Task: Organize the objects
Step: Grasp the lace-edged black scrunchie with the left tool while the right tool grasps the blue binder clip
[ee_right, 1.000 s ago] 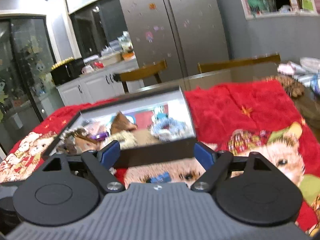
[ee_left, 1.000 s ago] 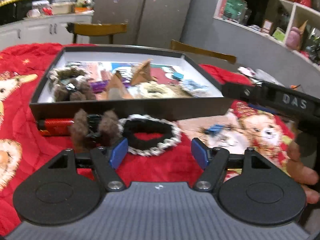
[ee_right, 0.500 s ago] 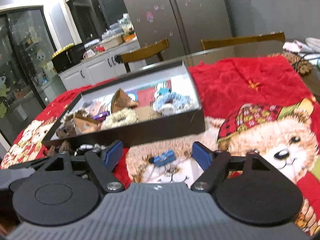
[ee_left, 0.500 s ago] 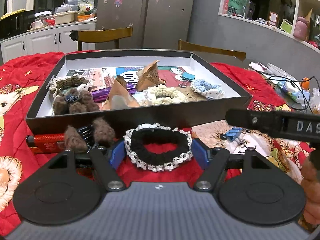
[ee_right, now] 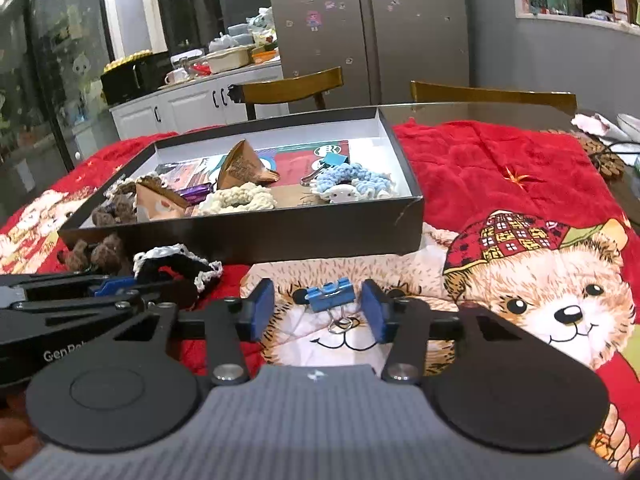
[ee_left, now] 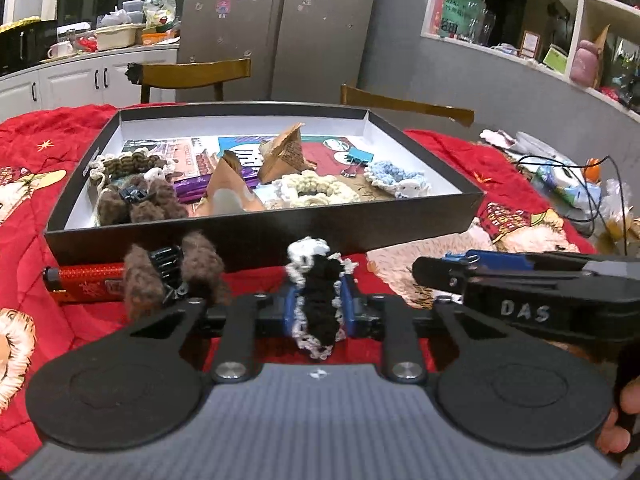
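On a plush red blanket [ee_right: 500,152] printed with cartoon bears, the left gripper [ee_left: 318,312] closes its blue pads on a black crocheted scrunchie [ee_left: 320,292] with a frilly white edge, squeezed from a ring into a narrow upright bunch between them. Beside it, the right gripper [ee_right: 318,312] is closing too, its flat blue pads either side of a small blue binder clip [ee_right: 330,294] that lies on a bear's furry face with its wire loops toward the camera; a gap shows between each pad and the clip. Just left of the scrunchie, a black claw clip [ee_left: 168,268] with two fuzzy brown pompoms rests against a glossy red lighter [ee_left: 86,282] lying flat on the blanket. Behind them all stands a shallow rectangular box [ee_left: 260,236], matte black outside and white inside, its near wall just beyond the scrunchie. Inside lie a cream knitted scrunchie [ee_left: 316,190], a pale blue one [ee_left: 394,178], a brown pompom clip [ee_left: 138,202], a purple foil wrapper [ee_left: 200,188], two folded kraft-paper cones [ee_left: 286,154] and a second blue binder clip [ee_left: 358,158], all over printed cards. Past the box, two curved wooden chair backs [ee_right: 290,88] face a steel double-door fridge [ee_right: 368,28] dotted with stickers.
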`<state>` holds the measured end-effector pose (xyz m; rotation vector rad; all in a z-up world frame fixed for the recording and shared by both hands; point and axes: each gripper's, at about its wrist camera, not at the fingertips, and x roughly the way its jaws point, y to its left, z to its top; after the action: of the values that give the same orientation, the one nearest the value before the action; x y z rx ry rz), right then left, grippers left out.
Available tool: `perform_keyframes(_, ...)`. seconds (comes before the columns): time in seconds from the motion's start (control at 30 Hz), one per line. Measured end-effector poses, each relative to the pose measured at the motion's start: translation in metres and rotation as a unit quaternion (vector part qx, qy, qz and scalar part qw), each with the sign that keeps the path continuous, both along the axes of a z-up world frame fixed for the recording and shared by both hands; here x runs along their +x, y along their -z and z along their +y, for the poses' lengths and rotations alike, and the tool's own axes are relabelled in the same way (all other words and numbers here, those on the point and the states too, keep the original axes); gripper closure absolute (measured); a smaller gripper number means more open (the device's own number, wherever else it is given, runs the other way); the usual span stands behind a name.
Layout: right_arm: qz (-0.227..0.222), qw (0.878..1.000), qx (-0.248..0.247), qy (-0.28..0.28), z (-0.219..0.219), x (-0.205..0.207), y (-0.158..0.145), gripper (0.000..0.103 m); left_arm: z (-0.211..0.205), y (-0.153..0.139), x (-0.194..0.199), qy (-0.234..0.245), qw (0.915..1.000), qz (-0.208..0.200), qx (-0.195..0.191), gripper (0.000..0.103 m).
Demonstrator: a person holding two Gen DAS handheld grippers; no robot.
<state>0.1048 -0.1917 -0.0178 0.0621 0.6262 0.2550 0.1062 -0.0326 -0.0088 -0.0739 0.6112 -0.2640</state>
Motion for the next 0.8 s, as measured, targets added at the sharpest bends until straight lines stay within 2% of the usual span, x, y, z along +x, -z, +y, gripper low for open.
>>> perform_keyframes(0.03,-0.001,1.000,-0.002,0.002,0.0000,-0.0001,-0.0004,0.065,-0.0005,-0.0001,-0.0009,0.003,1.0000,-0.002,0.000,0.087)
perform_keyframes(0.07,0.000,1.000,-0.003,0.004,-0.0005,0.0001,-0.0004,0.073,-0.0010,-0.0003,-0.0014,0.005,1.0000,-0.003,0.000,0.088)
perform_keyframes(0.1,0.000,1.000,-0.004,0.007,-0.0011,0.0003,-0.0005,0.074,-0.0015,-0.0003,-0.0022,0.004,1.0000,-0.004,0.001,0.088)
perform_keyframes(0.53,-0.004,1.000,-0.001,0.009,-0.0030,-0.0005,-0.0011,0.075,-0.0017,-0.0012,-0.0049,0.001,0.9999,-0.012,0.008,0.088)
perform_keyframes(0.8,-0.010,1.000,0.024,0.006,-0.0086,-0.0018,-0.0041,0.075,-0.0014,-0.0028,-0.0102,0.003,0.9995,-0.030,0.006,0.091)
